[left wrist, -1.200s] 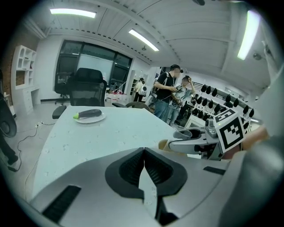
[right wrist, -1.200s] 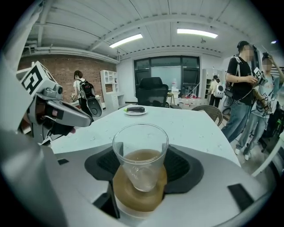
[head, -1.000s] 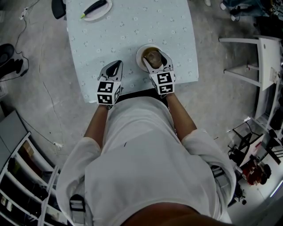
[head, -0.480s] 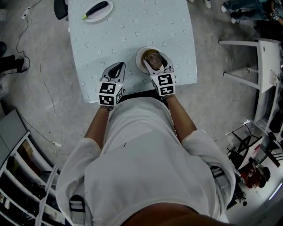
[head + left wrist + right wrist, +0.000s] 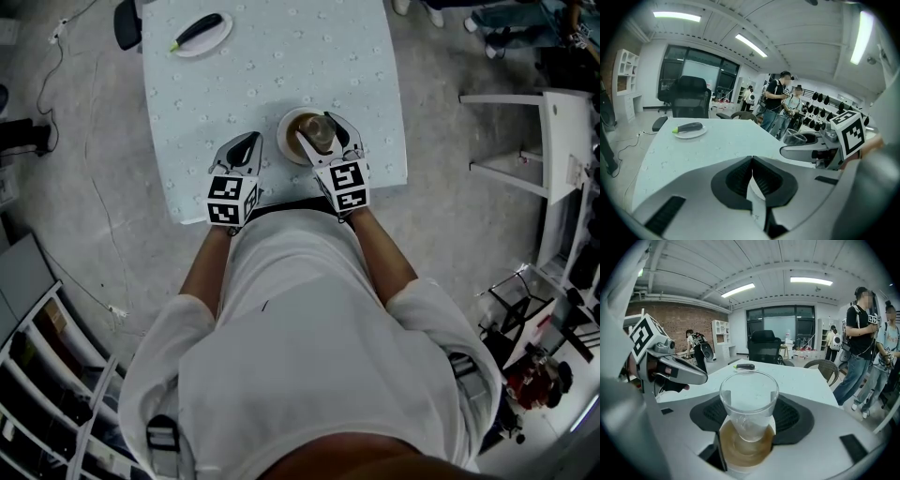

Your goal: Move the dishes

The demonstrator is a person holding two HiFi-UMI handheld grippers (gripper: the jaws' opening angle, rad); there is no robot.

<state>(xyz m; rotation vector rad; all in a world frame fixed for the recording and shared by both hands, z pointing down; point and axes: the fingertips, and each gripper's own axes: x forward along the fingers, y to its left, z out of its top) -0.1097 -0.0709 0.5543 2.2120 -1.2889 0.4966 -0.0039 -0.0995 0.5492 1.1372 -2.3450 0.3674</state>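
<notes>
A clear glass [image 5: 749, 401] stands on a white saucer with a brown centre [image 5: 743, 451] near the front edge of the pale blue table [image 5: 281, 66]. My right gripper [image 5: 324, 133] is shut on the glass [image 5: 322, 129], one black pad on each side. My left gripper [image 5: 240, 153] is shut and empty, hovering over the table just left of the saucer [image 5: 289, 141]. Its jaws meet in the left gripper view [image 5: 752, 172], where the glass [image 5: 794, 137] shows at the right. At the far left corner a white plate [image 5: 220, 33] carries a dark eggplant [image 5: 199, 32].
A black office chair [image 5: 689, 96] stands beyond the table's far end. Two people [image 5: 780, 105] stand off the table's right side. A white rack [image 5: 553, 141] stands on the floor to the right, cables [image 5: 56, 56] lie to the left.
The head view has shifted a little. The right gripper's jaws now sit closer round the glass. The left gripper stays shut beside it.
</notes>
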